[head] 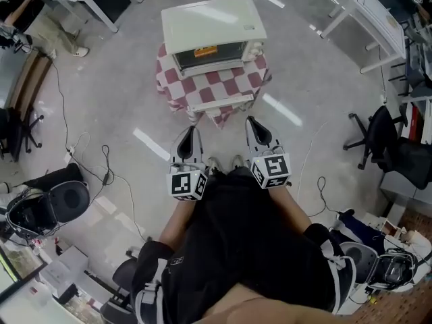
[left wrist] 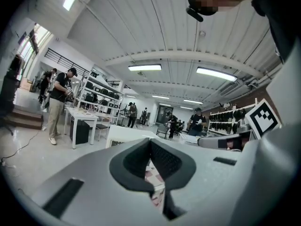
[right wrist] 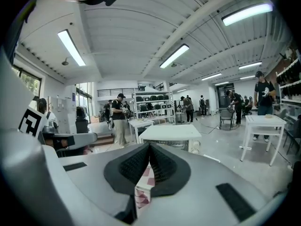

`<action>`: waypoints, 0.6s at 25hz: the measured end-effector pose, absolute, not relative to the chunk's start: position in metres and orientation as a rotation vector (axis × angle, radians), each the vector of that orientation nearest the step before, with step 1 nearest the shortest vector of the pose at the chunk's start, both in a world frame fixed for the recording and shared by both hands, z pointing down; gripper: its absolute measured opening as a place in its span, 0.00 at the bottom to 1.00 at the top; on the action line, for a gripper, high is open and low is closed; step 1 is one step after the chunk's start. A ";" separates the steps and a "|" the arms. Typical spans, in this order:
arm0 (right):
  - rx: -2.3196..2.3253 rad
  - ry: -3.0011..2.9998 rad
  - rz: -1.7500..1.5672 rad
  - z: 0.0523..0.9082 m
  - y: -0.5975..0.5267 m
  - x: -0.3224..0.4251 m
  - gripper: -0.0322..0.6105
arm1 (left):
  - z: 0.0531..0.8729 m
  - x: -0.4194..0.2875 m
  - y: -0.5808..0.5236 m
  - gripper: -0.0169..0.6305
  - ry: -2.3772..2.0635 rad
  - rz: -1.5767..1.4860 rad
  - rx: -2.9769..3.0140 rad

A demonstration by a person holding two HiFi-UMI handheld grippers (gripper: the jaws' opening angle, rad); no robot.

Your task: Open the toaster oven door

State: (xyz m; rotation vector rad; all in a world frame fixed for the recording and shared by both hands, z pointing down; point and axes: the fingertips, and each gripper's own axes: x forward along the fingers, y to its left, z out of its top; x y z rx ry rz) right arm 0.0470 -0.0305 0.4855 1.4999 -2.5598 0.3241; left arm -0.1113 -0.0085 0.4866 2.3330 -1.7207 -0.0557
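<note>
Toaster oven (head: 212, 36) is sitting on the checkered cloth (head: 170, 79) at 12 o'clock from both grippers in the head view, front facing the person, door looking shut. Left gripper (head: 190, 131) is pointing at it, fingers pressing together with nothing between them. Right gripper (head: 250, 121), at 3 o'clock of the left, is doing the same: fingers pressing together, empty. Both are hanging apart from the oven.

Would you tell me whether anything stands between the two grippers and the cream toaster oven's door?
Nothing visible does: only bare grey floor lies between the shut left gripper, the shut right gripper and the glass door of the cream toaster oven on the red-and-white checked table.
</note>
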 end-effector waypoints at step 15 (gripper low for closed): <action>1.406 -2.618 0.312 0.498 -0.028 0.070 0.09 | 0.489 -0.082 -0.010 0.04 -1.765 -0.016 2.342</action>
